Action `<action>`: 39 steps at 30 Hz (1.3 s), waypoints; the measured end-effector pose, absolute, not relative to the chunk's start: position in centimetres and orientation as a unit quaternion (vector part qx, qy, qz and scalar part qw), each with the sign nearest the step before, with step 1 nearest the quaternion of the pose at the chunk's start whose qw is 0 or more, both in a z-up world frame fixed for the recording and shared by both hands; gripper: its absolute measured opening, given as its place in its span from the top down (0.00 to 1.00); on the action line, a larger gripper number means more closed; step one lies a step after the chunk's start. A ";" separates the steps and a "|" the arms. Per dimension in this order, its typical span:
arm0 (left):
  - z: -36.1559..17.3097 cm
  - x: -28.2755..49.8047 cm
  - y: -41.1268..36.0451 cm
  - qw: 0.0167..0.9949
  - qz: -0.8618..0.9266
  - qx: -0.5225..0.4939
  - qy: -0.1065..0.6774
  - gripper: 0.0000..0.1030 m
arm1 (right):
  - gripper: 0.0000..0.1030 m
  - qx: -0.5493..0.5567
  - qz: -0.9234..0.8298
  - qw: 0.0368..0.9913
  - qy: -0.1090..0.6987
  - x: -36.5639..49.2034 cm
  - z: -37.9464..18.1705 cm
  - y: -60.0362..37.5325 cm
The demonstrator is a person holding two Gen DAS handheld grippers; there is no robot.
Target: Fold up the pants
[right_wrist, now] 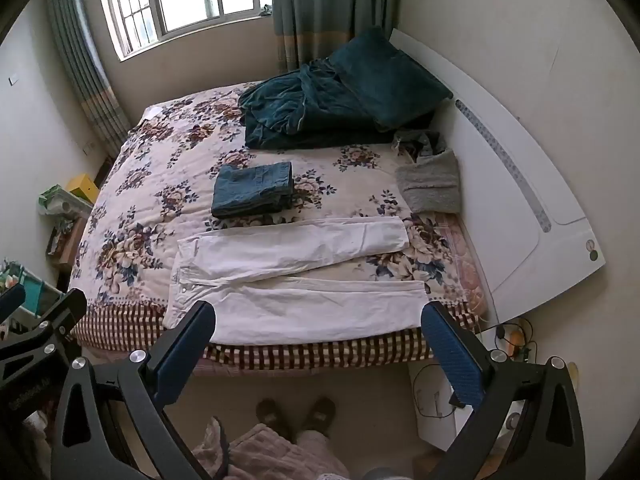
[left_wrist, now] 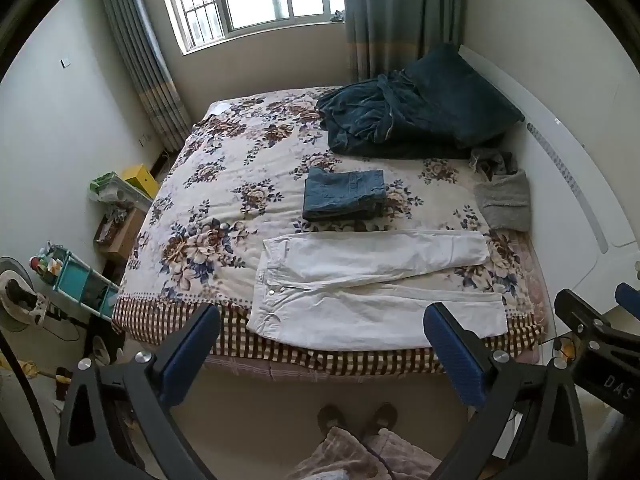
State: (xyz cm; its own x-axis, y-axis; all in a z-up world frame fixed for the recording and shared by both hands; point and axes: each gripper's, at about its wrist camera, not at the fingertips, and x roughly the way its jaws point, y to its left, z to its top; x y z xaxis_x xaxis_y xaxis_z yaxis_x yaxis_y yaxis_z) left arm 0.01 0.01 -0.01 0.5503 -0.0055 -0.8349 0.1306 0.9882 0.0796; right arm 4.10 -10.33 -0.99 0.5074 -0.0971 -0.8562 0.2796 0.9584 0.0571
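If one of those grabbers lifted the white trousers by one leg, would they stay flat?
Probably not. The white trousers show wrinkles and lie limp on the bed, so they would likely droop. They look thin, probably light, and may drag across the quilt.

White letters "DAS" show on the black body of the right tool [left_wrist: 596,308], seen in the left wrist view; nothing else is legible.

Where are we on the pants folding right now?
Done: folded jeans sit mid-bed. In hand: nothing; left gripper and right gripper hover open, off the bed. Left: white pants lie flat, legs spread, unfolded.
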 end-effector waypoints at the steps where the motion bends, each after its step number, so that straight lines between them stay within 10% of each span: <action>1: 0.0 0.0 0.0 0.877 -0.039 0.066 0.474 0.00 | 0.00 0.095 -0.109 0.863 0.485 4.1 -1.0 -10.3; 39: 0.8 0.0 -0.5 0.882 -0.041 0.062 0.465 0.00 | 0.00 0.094 -0.109 0.864 0.482 4.0 -0.5 -10.4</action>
State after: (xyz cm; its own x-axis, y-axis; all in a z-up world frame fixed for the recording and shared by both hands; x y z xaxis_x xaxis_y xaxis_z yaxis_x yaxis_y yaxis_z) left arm 0.05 -0.55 0.77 0.5645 -0.0145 -0.8253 0.1299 0.9889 0.0715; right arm 3.95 -10.40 -0.55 0.5108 -0.0980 -0.8541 0.2793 0.9585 0.0570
